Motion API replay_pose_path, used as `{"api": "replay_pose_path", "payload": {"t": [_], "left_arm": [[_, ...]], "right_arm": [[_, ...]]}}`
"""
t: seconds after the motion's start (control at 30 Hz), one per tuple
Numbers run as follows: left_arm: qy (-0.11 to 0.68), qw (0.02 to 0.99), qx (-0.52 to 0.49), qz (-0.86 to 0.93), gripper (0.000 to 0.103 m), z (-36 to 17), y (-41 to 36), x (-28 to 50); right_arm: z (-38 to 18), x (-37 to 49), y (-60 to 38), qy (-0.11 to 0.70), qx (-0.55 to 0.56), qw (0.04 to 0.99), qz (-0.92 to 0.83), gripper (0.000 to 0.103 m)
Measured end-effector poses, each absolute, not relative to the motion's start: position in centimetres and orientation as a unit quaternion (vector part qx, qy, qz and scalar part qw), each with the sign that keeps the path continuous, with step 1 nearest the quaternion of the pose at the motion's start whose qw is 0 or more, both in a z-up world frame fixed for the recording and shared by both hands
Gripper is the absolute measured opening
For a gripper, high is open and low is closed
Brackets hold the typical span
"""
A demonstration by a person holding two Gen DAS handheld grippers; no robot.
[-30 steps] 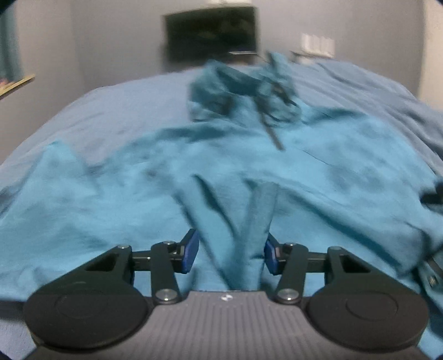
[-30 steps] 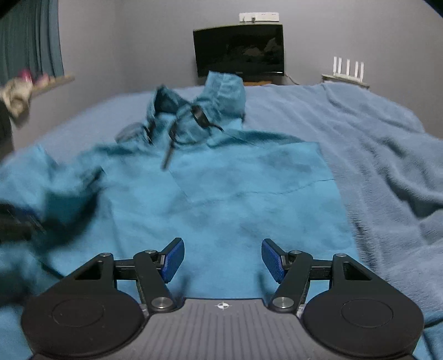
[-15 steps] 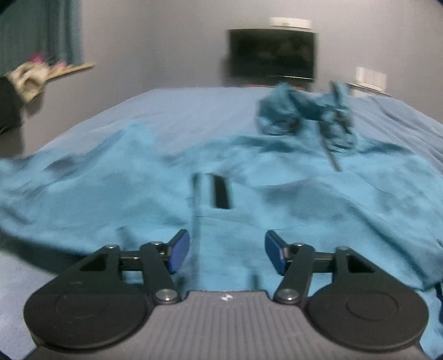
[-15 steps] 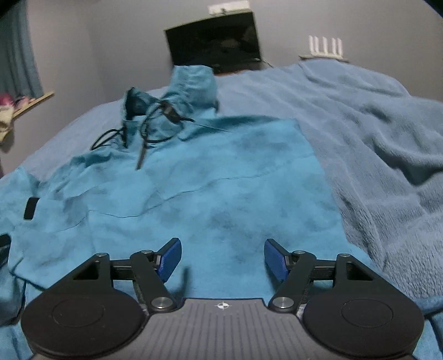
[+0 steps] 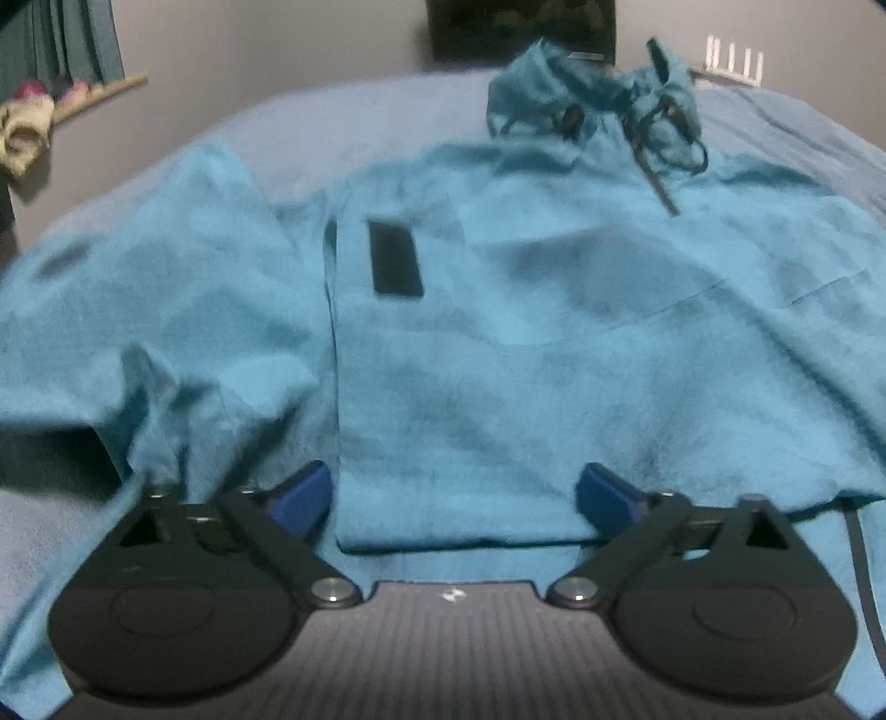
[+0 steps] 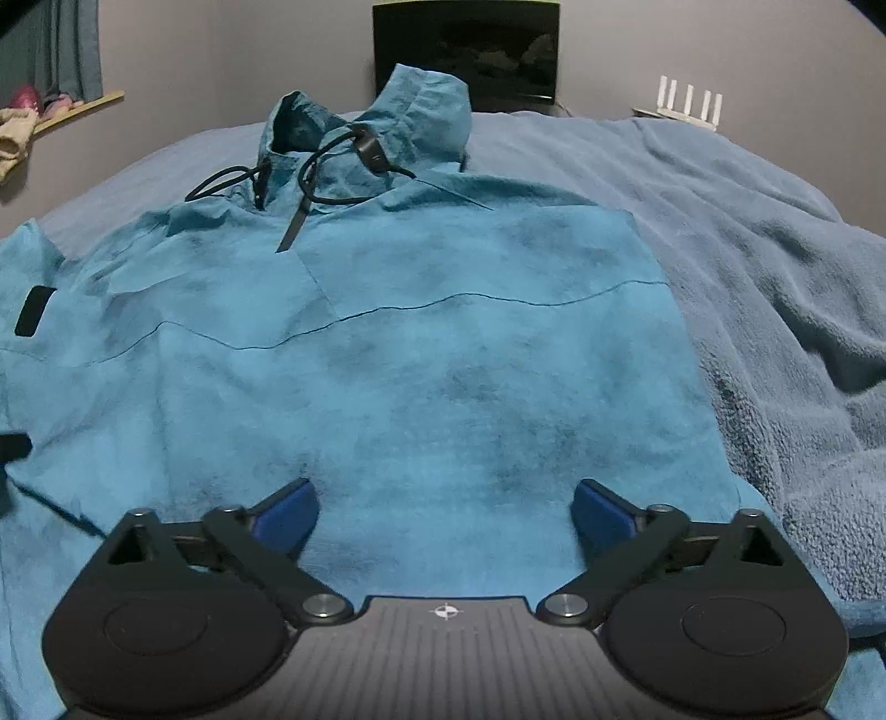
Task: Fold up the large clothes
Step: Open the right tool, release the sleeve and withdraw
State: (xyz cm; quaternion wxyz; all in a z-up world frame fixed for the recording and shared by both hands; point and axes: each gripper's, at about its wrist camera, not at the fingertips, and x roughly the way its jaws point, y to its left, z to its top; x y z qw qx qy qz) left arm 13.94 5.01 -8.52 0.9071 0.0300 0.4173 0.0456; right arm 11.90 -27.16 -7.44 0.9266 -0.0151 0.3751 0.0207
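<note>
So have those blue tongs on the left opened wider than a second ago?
Yes. The left tongs are opening: the blue pads now sit further apart against the black body, nothing pinched, above the teal hoodie.

Setting: a home bedroom. Bed [image 6: 775, 288] under a fleecy blue blanket, dark screen [image 6: 465, 52] on the grey wall behind. Curtain [image 5: 72, 44] at left, white router [image 6: 689, 105] at right.

Teal hoodie [image 6: 443, 360], black drawcord [image 6: 310, 183]; grey-blue blanket [image 6: 775, 249]; grey wall [image 6: 249, 55].
</note>
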Motion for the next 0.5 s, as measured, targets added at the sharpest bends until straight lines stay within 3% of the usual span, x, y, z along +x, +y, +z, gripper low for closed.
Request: {"api": "replay_pose_path", "payload": {"t": [0.5], "left_arm": [[0.437, 0.899, 0.008, 0.04, 0.103, -9.29, 5.45, 14.3]], "right_arm": [[-7.73, 12.27, -27.72, 0.392, 0.0, 0.92, 0.028, 0.103]]}}
